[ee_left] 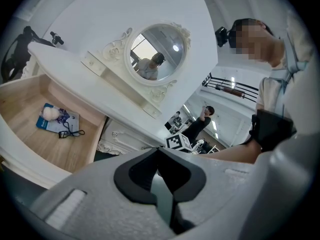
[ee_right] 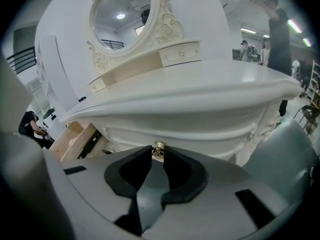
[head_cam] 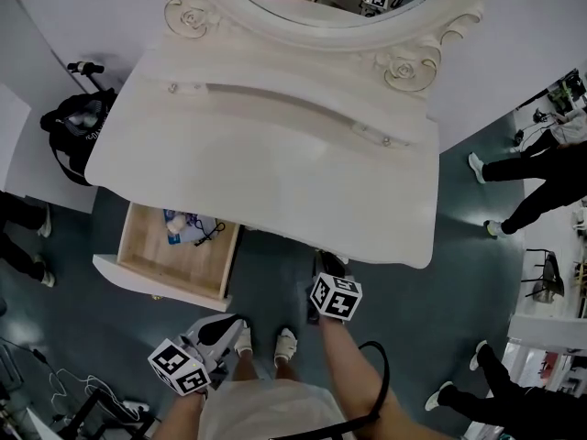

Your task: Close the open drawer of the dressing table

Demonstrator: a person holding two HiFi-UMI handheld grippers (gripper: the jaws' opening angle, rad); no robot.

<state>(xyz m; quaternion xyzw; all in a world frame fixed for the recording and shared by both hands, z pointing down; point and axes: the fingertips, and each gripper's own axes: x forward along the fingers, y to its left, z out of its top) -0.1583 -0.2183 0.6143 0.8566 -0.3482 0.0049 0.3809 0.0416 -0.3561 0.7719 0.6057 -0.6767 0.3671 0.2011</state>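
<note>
Seemingly light and stiff, the drawer (head_cam: 183,262) stands pulled out under the table's (head_cam: 275,154) left front, with small items (head_cam: 188,229) inside. Its front panel is the place to push, squarely. The left hand-held gripper (ee_left: 159,151) is empty, jaws together. The right hand-held gripper (ee_right: 158,151) appears pinched on a brass knob (ee_right: 159,145).

- Dressing table (head_cam: 275,172): cream-white and upright, with a broad curved top. A carved oval mirror (head_cam: 344,12) with rose ornaments rises at the back, and a small brass knob (ee_right: 159,146) sits on the closed front.
- Drawer (head_cam: 188,266): pulled well out beneath the table's left front edge. It has pale bare wood inside and a white front panel, and seems level, though the steep angle makes this uncertain.
</note>
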